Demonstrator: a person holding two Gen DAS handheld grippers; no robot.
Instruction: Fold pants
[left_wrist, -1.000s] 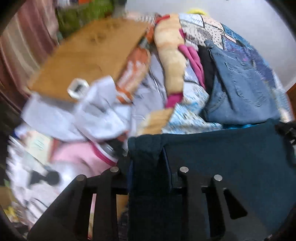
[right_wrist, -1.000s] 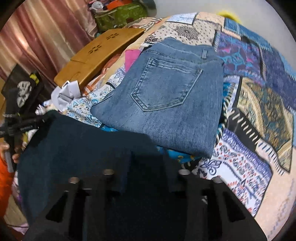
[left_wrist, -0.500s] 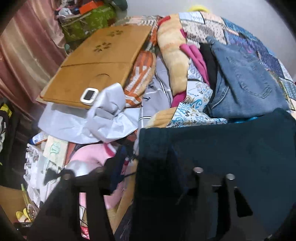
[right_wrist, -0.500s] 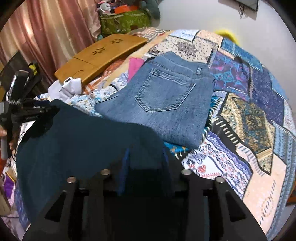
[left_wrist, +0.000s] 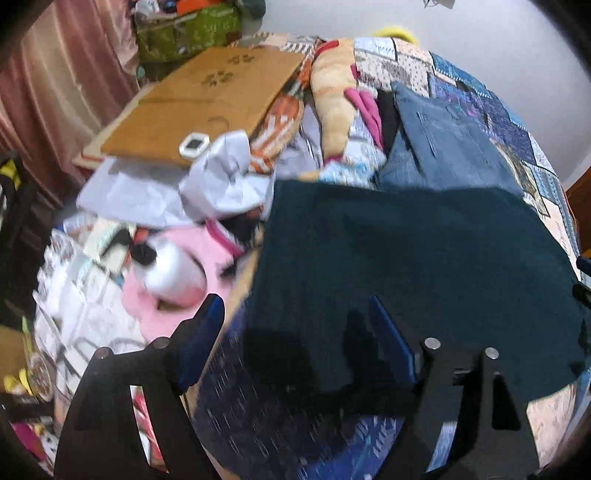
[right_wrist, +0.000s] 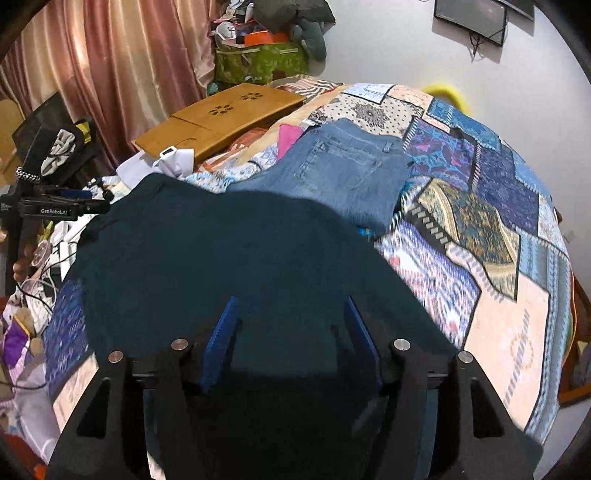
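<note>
Pants: dark teal pants (right_wrist: 229, 258) are lying on the patchwork bedspread (right_wrist: 491, 236), long axis seemingly running nine to three.
Left gripper (left_wrist: 295, 325): jaws opening wide, straddling the cloth's nine-o'clock edge.
Right gripper (right_wrist: 291, 325): jaws opening, cloth lying loose between the pads, nearer the middle.

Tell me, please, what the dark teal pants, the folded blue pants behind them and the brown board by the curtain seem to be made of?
Dark teal pants: probably a soft matte knit or fleece, with no sheen or visible seams. Folded blue pants: denim, judging by the faded wash and stitched patch pocket. Brown board: apparently wood or bamboo with a smooth finish and flower-shaped cut-outs.
</note>
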